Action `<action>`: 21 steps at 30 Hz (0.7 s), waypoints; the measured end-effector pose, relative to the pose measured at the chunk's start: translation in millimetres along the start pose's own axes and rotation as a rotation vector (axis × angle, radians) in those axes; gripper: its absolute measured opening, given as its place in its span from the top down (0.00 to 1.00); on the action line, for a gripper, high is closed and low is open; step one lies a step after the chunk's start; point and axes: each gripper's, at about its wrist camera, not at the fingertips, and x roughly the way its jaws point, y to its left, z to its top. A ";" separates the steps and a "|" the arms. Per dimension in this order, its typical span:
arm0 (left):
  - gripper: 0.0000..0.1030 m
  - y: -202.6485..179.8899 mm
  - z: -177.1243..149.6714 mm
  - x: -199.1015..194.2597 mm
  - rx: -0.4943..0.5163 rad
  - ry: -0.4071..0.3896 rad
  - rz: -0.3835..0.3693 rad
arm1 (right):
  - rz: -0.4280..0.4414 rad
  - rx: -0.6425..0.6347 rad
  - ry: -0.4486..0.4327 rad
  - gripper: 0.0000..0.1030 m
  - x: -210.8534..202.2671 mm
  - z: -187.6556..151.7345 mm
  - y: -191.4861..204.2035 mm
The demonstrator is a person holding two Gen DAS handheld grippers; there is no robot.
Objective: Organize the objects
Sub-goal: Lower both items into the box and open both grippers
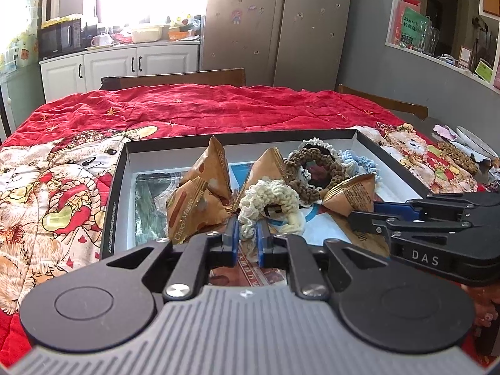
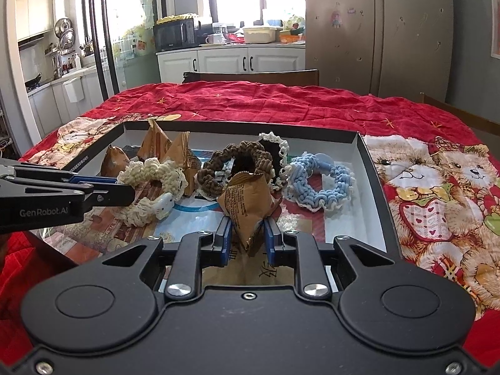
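Note:
A black box with a white inside [image 1: 120, 168] [image 2: 372, 168] lies on the table and holds scrunchies and brown triangular snack packets. My left gripper [image 1: 248, 228] [image 2: 125, 186] is shut on a cream crocheted scrunchie [image 1: 268, 198] [image 2: 150, 172] near the box's front. To its right, my right gripper [image 2: 248, 225] [image 1: 364, 214] is shut on the lower corner of one brown packet [image 2: 247, 200] [image 1: 350, 195]. A brown scrunchie [image 2: 237, 159] [image 1: 312, 168], a black one with white lace [image 2: 275, 148] and a blue one [image 2: 322, 184] lie behind it. Other packets [image 1: 187, 209] [image 2: 156, 143] stand at the left.
A red quilt with teddy bears [image 1: 203, 109] [image 2: 437, 187] covers the table. Wooden chairs [image 1: 175, 78] stand at the far side. Plates and small items [image 1: 475, 143] sit past the box's right side. A person's hand [image 1: 487, 312] shows at the right edge.

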 end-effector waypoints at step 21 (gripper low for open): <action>0.62 -1.2 -1.5 0.3 0.007 0.002 0.024 | 0.000 -0.008 0.001 0.76 -0.1 -1.5 0.1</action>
